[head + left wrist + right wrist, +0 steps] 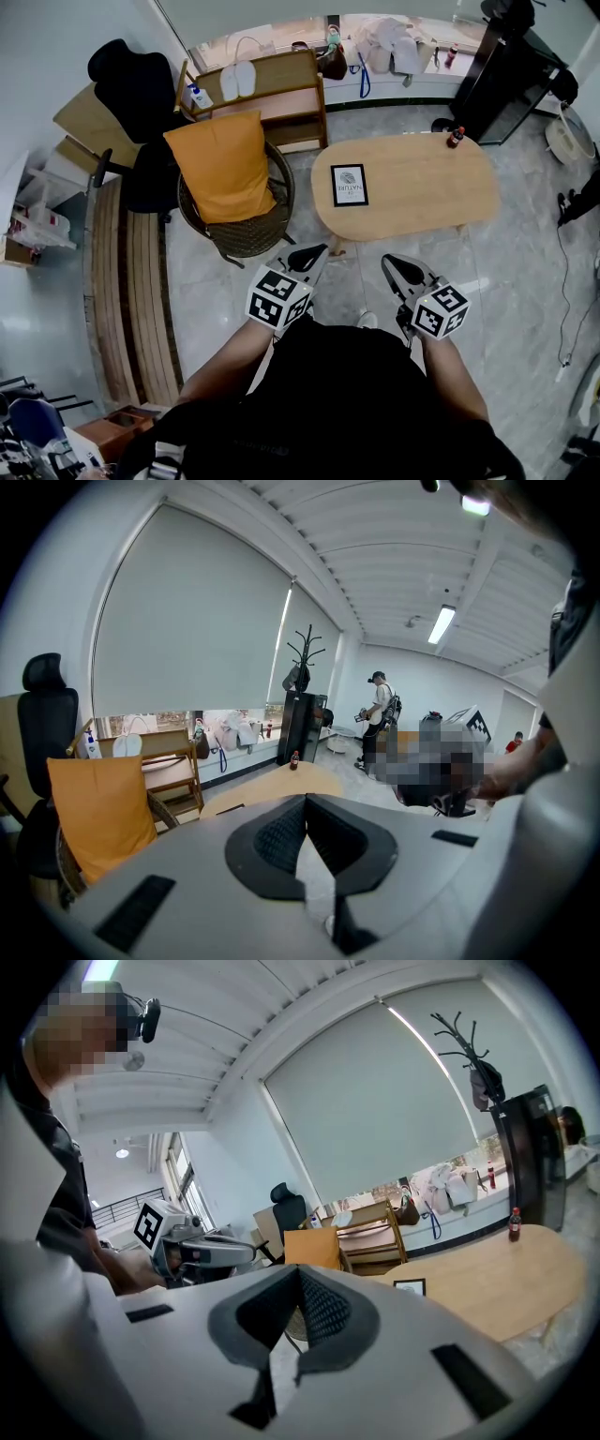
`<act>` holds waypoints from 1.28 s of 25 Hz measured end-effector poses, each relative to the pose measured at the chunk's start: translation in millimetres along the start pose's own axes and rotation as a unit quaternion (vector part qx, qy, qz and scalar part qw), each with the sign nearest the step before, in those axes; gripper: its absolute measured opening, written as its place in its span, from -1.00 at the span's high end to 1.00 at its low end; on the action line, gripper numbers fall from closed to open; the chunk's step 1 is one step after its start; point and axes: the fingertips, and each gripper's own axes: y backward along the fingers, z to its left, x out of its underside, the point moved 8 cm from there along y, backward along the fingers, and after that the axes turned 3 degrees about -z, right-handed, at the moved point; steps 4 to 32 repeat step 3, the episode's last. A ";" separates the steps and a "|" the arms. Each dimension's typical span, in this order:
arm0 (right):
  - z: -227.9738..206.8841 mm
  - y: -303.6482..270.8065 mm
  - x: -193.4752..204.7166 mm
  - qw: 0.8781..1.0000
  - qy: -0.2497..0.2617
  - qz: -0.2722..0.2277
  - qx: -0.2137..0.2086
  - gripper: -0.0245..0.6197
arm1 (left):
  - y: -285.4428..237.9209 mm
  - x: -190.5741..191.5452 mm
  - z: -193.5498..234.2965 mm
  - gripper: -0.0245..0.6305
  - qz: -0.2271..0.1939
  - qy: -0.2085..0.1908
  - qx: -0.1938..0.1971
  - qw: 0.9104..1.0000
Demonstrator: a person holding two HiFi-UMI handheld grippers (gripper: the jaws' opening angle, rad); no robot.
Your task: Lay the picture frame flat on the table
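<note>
The black picture frame (pixel 349 185) lies flat, face up, on the left part of the oval wooden table (pixel 422 192). It shows small and far off in the right gripper view (pixel 410 1286). Both grippers hang close to my body, well short of the table. My left gripper (pixel 309 255) is shut with nothing between its jaws, which meet at their tips in the left gripper view (pixel 305 801). My right gripper (pixel 394 265) is also shut and empty, its jaws touching in the right gripper view (pixel 300 1271).
A wicker chair with an orange cushion (pixel 225 169) stands left of the table, a black office chair (pixel 141 89) behind it. A wooden shelf bench (pixel 272 94) lines the window. A small bottle (pixel 456 138) stands on the table's far edge. A person (pixel 380 714) stands across the room.
</note>
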 end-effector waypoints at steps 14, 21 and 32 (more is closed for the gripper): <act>1.5 -0.4 1.4 1.000 0.001 -0.001 0.001 0.92 | 2.2 4.1 1.5 0.91 0.004 0.000 -0.001 1.000; 1.5 -0.4 1.4 1.000 0.001 -0.001 0.001 0.92 | 2.2 4.1 1.5 0.91 0.004 0.000 -0.001 1.000; 1.5 -0.4 1.4 1.000 0.001 -0.001 0.001 0.92 | 2.2 4.1 1.5 0.91 0.004 0.000 -0.001 1.000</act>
